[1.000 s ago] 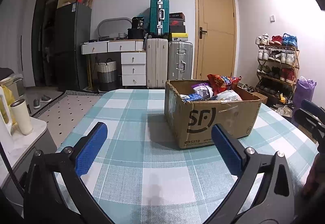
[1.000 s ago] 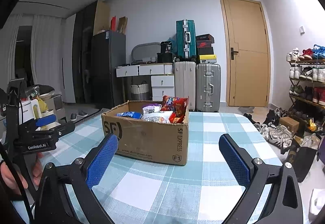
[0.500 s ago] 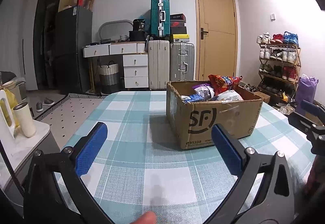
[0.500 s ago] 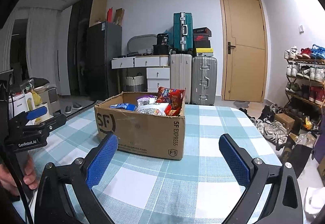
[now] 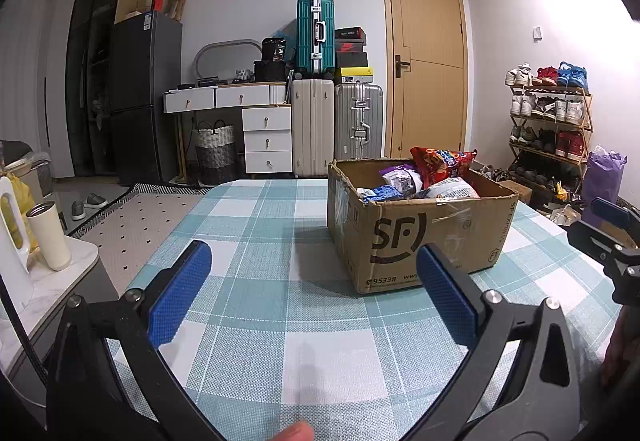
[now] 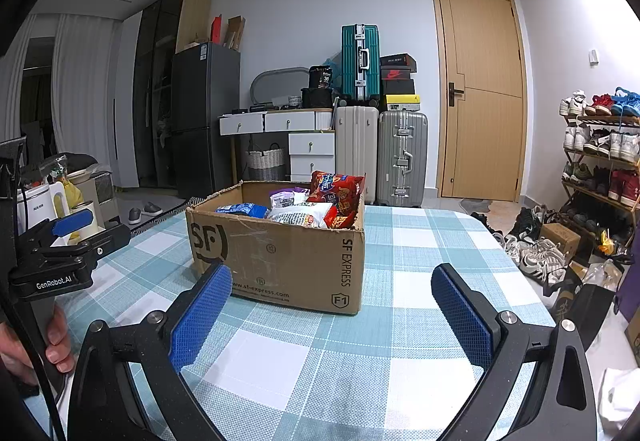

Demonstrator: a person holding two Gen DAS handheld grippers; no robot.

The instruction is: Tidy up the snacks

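An open cardboard SF box (image 5: 424, 233) (image 6: 280, 253) stands on the checked table (image 5: 260, 281) (image 6: 420, 253). It holds several snack bags: a red bag (image 5: 442, 163) (image 6: 338, 193) upright at the back, a white bag (image 5: 450, 189) (image 6: 300, 215), a purple one (image 5: 400, 177) and a blue one (image 5: 380, 193) (image 6: 240, 210). My left gripper (image 5: 312, 297) is open and empty, short of the box's left front corner. My right gripper (image 6: 332, 311) is open and empty, just before the box's right front corner. Each gripper shows at the edge of the other's view.
A side counter with a white cup (image 5: 50, 237) and a kettle stands left of the table. A shoe rack (image 5: 548, 129) and shoes on the floor (image 6: 532, 249) lie to the right. Suitcases (image 5: 316, 125), drawers and a door stand at the back wall.
Both grippers have moved a little closer to the box and stayed open. The box and the snacks have not moved.
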